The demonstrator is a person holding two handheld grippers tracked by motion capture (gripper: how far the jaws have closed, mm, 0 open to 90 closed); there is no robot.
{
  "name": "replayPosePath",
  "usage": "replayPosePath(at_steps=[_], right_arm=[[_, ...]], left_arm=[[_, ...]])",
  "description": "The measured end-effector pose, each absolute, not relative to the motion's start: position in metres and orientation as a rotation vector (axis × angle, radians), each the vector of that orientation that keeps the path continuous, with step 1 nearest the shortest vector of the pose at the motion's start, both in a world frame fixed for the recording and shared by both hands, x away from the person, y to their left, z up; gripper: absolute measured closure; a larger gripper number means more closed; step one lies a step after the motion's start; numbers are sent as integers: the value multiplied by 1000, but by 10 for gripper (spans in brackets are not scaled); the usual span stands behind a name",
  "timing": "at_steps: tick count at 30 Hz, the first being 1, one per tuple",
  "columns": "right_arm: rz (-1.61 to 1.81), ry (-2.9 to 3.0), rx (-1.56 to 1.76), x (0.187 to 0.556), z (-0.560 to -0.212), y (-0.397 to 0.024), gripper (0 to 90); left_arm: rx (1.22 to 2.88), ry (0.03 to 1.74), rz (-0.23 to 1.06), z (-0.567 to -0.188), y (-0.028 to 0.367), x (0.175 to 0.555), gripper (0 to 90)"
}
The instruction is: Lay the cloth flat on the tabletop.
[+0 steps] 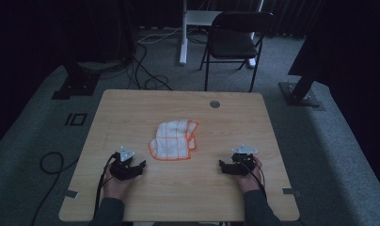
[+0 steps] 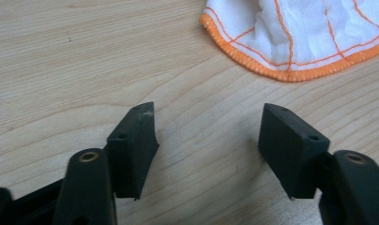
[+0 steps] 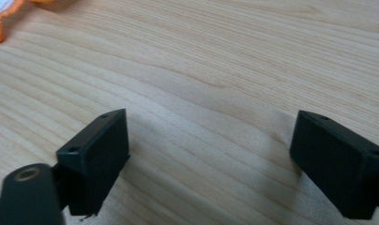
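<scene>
Resting on the worktop (image 1: 131, 103), both grippers empty.
Left gripper (image 2: 208, 136) and right gripper (image 3: 211, 154) jaws gape wide beside the cloth (image 1: 175, 140), touching nothing.

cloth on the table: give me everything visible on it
The cloth is a white rag with thin orange grid lines and a thick orange stitched hem, soft woven fabric by its look. It lies crumpled and partly folded over itself, flat on the wooden table near the middle, between and beyond both grippers. Nothing but the tabletop touches it. The left gripper view shows its rounded hemmed corner close ahead of the open jaws.
</scene>
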State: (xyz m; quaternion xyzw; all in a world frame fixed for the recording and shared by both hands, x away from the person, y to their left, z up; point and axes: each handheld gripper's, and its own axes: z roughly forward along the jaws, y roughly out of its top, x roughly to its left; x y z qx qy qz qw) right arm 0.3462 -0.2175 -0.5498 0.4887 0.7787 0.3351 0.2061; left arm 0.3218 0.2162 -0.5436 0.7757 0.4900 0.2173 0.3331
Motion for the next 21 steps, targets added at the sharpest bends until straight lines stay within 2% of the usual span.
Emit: replayPosePath(at_steps=[8,21], right_arm=[[945,2177,1345,346,-550,-220,156],[946,2172,1345,345,-549,-221,172]], left_arm=[[2004,1319,530,-541,218,322,463],[2029,1281,525,-526,206,319,474]])
